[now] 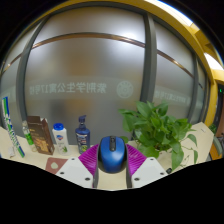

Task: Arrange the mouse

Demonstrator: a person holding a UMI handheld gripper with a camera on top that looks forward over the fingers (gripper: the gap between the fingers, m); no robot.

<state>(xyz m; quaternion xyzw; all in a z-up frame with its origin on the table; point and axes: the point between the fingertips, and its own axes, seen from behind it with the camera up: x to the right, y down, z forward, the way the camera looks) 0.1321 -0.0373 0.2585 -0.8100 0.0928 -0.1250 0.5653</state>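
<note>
While the mouse (111,152) sits between the two fingers, the big worry is that it slips out, because its blue shell looks smooth and rounded and the pads (90,158) only touch its curved sides. If the grip is a bit weak, or the hand tilts or moves fast, I think the mouse could slide forward and drop onto the desk (205,140). It could also bump the plant (163,128) just to the right, whose thin green leaves bend easily and hang close to the finger. The biggest thing far behind is a wall of frosted glass (95,75), flat and cloudy, with dark straight frames and faint letters across it. The desk looks pale, hard and flat. To the far left stand a brown box (40,133), a small white bottle (60,135) and a dark bottle with a blue label (82,131), all upright and well apart from the mouse. The gripper (111,162) looks closed on the mouse, with a purple ridged pad pressing each side and no gap that I can see. The mouse is oval, shiny and low.
</note>
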